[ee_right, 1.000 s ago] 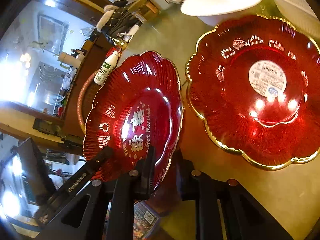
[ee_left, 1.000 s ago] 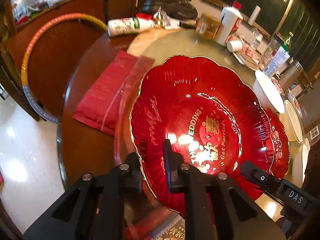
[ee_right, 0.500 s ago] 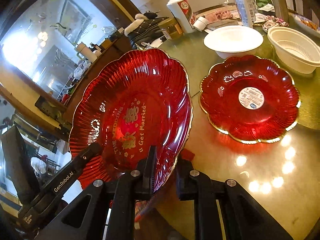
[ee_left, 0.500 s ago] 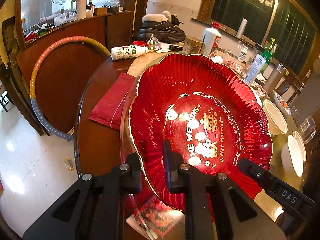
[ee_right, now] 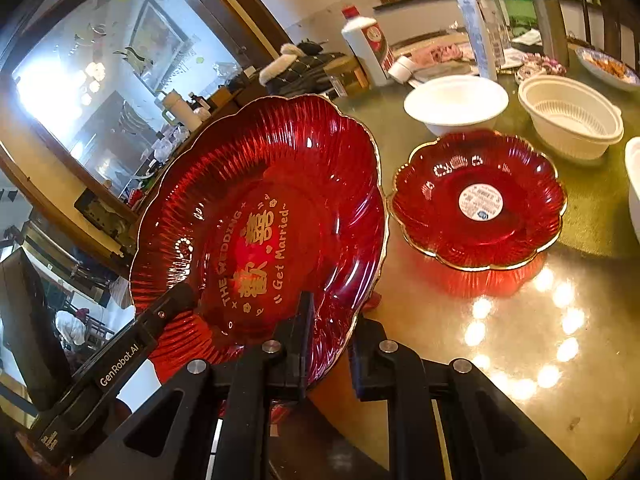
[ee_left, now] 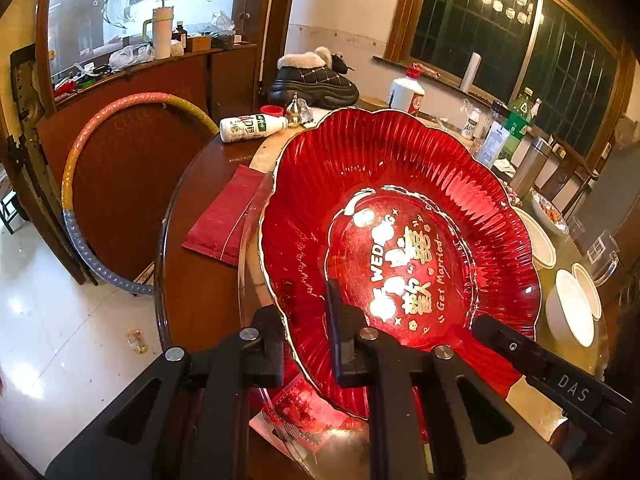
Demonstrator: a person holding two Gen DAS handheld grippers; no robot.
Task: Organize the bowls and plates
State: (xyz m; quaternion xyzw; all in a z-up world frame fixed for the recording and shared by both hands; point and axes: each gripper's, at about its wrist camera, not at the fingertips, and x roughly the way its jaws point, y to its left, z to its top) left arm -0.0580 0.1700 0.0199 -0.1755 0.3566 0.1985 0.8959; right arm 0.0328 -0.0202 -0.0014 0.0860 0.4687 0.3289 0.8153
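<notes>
A large red scalloped plate with gold wedding lettering hangs tilted above the round table. My left gripper is shut on its near rim, one finger inside the plate and one beneath. My right gripper is shut on the opposite rim of the same plate. Each gripper shows in the other's view: the right gripper, the left gripper. A smaller red plate with a white sticker lies on the table to the right. White bowls stand behind it.
More white bowls sit at the table's right edge. Bottles, a fur-lined boot and a lying milk bottle crowd the far side. A red bag lies left of the plate; a hoop leans on a cabinet.
The large red plate has risen off the table in both grippers and tipped up. The smaller red plate and bowls now look farther away.
</notes>
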